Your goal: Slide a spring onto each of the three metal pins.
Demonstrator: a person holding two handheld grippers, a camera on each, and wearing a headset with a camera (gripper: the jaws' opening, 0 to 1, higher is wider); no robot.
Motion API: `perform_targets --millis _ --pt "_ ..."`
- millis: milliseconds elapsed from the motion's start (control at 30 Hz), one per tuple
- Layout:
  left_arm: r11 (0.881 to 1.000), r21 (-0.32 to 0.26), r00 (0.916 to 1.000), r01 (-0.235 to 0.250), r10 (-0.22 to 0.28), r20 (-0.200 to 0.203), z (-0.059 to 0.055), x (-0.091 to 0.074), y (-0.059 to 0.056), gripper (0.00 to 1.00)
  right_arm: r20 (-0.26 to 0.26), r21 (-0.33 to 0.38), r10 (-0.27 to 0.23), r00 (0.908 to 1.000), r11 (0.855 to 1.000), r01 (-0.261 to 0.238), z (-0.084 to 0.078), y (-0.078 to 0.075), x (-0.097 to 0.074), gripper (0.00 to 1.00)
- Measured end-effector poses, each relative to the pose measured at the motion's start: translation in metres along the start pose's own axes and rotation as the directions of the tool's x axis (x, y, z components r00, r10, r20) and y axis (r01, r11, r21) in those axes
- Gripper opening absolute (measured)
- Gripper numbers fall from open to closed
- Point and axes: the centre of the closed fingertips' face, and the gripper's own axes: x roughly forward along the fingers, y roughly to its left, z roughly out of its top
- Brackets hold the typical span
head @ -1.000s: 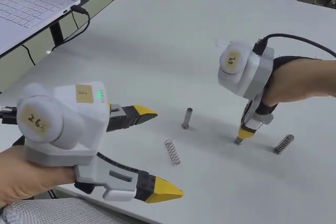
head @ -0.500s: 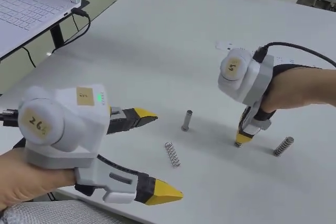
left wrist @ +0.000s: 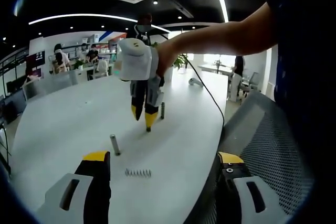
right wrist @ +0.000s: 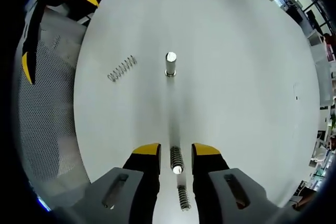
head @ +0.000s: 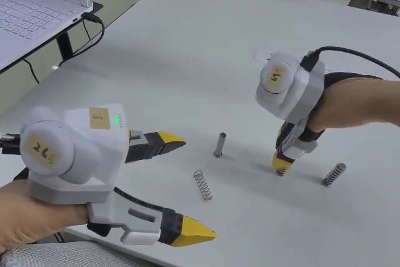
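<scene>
Right tool (right wrist: 175, 151) barely shifted, jaws narrowly apart astride pin (right wrist: 177, 169) and spring (right wrist: 176, 156); left tool (left wrist: 164, 157) gapes wide.

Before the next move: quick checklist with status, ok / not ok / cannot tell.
1. The right gripper has its jaws on either side of the pin, apart from the coil: ok.
2. The seated spring is around that pin, with the pin's tip showing past it: ok.
3. The bare pin is upright with nothing against it: ok.
4. The loose spring lies flat on the table, free to pick: ok.
5. The left gripper is open and empty: ok.
6. The third spring is seated on a pin: cannot tell.
</scene>
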Motion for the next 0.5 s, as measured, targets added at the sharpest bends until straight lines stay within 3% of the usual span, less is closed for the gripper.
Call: perform_targets --millis 300,500 --pt "1.000 0.003 1.0000 -0.001 0.001 0.002 -0.001 -0.001 0.002 0.79 0.048 -0.041 -0.006 0.9988 0.999 0.008 0.023 0.012 -0.005 0.22" --pt "1.000 0.006 1.0000 -0.004 0.004 0.006 0.000 -0.002 0.003 0.79 0.118 -0.012 0.050 0.9918 0.999 -0.048 0.044 0.034 -0.007 0.21"
